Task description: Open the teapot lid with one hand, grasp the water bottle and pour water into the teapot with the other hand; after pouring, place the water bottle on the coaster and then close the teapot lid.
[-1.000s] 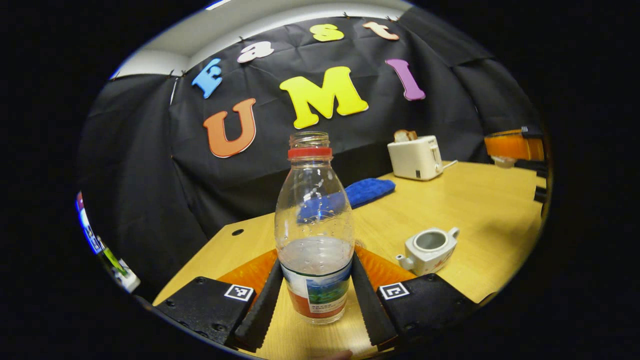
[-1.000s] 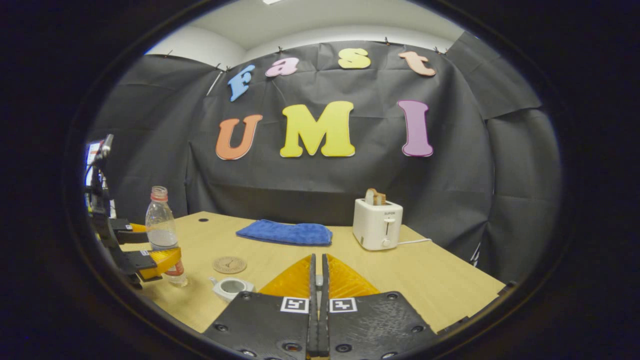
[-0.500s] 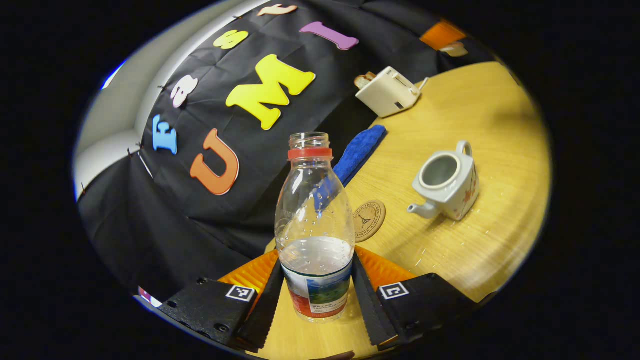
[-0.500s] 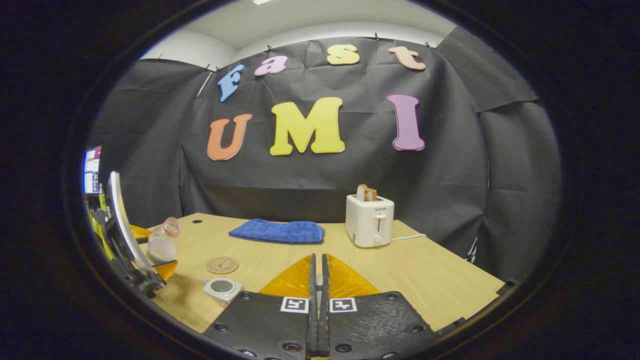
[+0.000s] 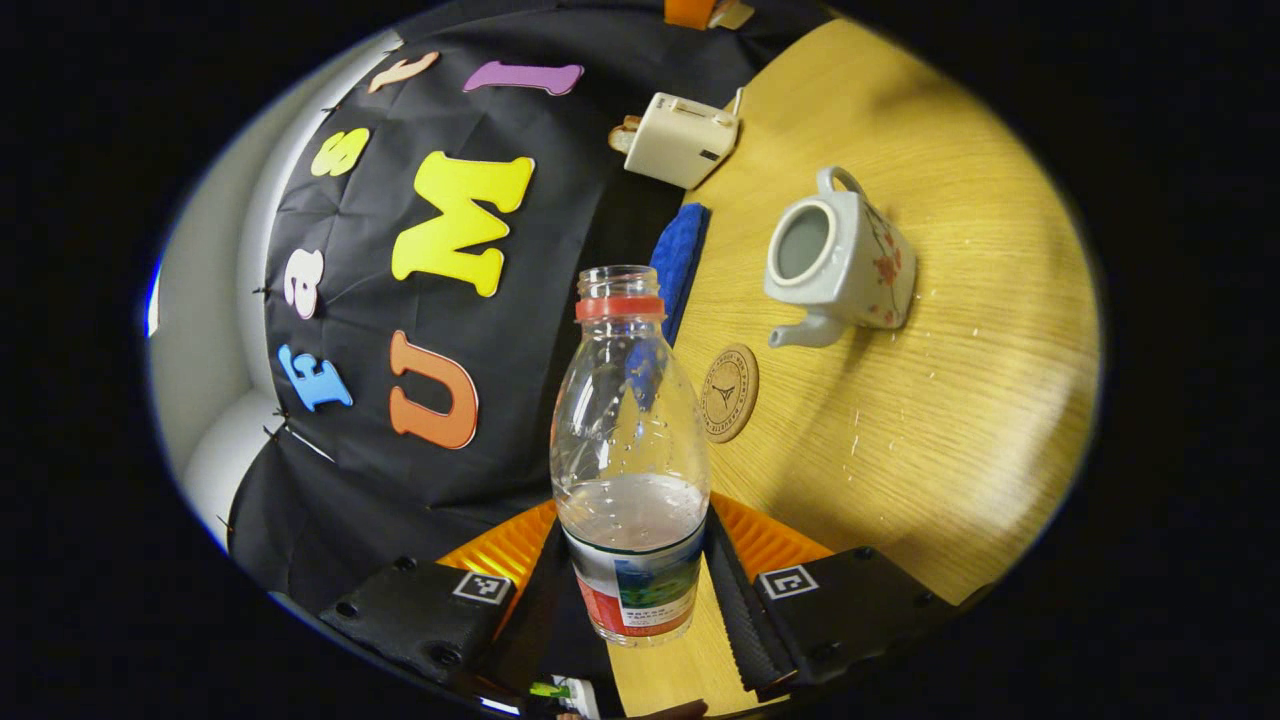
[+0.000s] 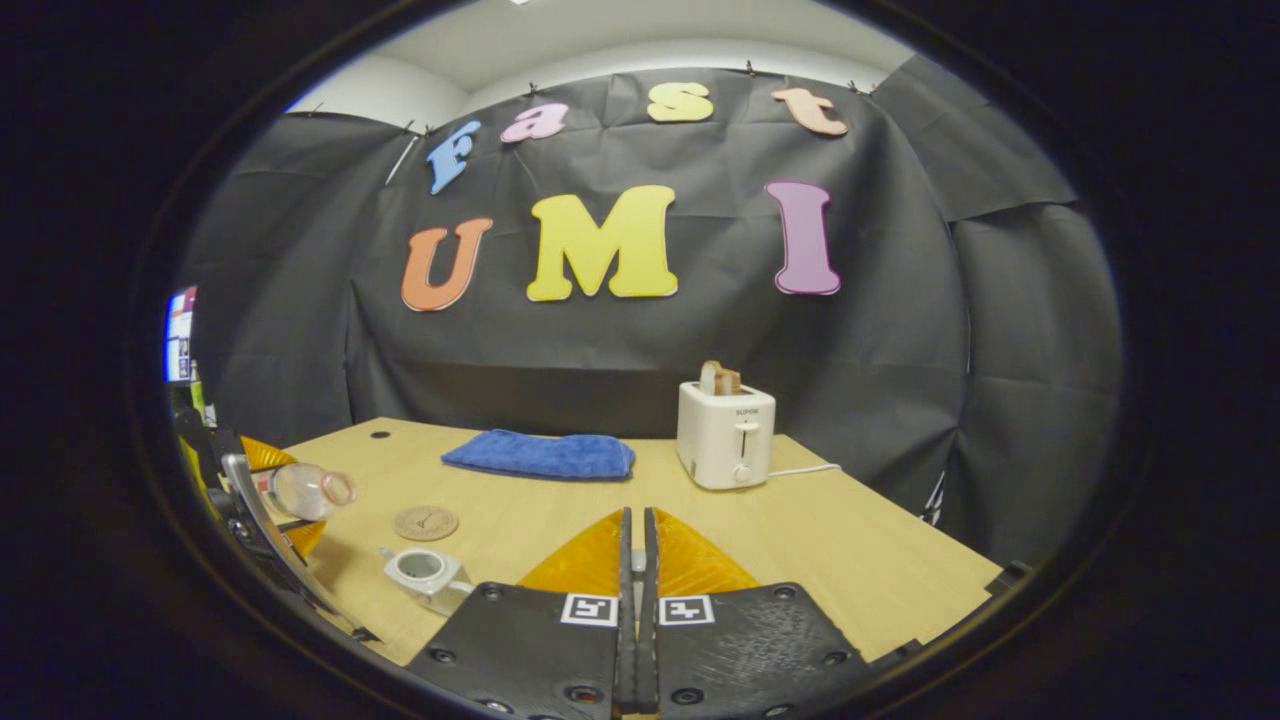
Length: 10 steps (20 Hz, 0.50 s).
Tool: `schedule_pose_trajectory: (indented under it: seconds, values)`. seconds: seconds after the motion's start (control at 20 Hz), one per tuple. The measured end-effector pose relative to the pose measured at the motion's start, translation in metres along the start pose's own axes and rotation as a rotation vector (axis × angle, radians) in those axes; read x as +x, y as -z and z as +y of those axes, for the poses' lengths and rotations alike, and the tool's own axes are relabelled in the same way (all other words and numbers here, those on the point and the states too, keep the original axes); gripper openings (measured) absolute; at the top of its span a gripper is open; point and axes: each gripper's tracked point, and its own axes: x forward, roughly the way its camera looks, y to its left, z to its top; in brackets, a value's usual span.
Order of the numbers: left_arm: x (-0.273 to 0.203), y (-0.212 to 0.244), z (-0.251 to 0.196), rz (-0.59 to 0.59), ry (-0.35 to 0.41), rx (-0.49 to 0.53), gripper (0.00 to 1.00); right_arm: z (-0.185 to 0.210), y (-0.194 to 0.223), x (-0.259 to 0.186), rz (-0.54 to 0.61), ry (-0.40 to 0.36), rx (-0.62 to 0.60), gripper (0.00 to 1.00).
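Observation:
My left gripper (image 5: 635,600) is shut on the lower part of a clear, uncapped water bottle (image 5: 628,450) that is about a third full. The bottle hangs above the table, tipped far over with its mouth toward the white teapot (image 5: 840,262). The teapot stands open, no lid on it. A round brown coaster (image 5: 729,392) lies between bottle and teapot. In the right gripper view the bottle (image 6: 300,490) lies nearly level over the teapot (image 6: 425,572), near the coaster (image 6: 425,522). My right gripper (image 6: 637,540) is closed with a small pale sliver, the teapot lid, between its fingers.
A white toaster (image 6: 725,448) with toast in it stands at the back of the wooden table (image 6: 850,550). Left of the toaster lies a folded blue cloth (image 6: 540,455). Bare tabletop stretches to the right of the teapot.
The left gripper has tipped the bottle from upright to nearly level and brought it closer to the teapot. The right gripper has stayed closed, drifting slightly.

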Motion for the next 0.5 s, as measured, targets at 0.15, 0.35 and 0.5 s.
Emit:
schedule_pose_trajectory:
  seconds: [0.15, 0.35, 0.5]
  values:
    - [-0.001, -0.001, -0.005, 0.012, 0.016, 0.137, 0.74, 0.002, 0.000, 0.000, -0.002, -0.007, 0.003, 0.00]
    - [-0.003, 0.000, 0.002, 0.082, 0.005, 0.279, 0.75, 0.006, 0.004, 0.003, 0.004, -0.012, -0.008, 0.00]
    - [-0.001, -0.010, 0.001, 0.082, 0.003, 0.347, 0.74, 0.006, 0.004, 0.003, -0.001, -0.013, -0.012, 0.00]
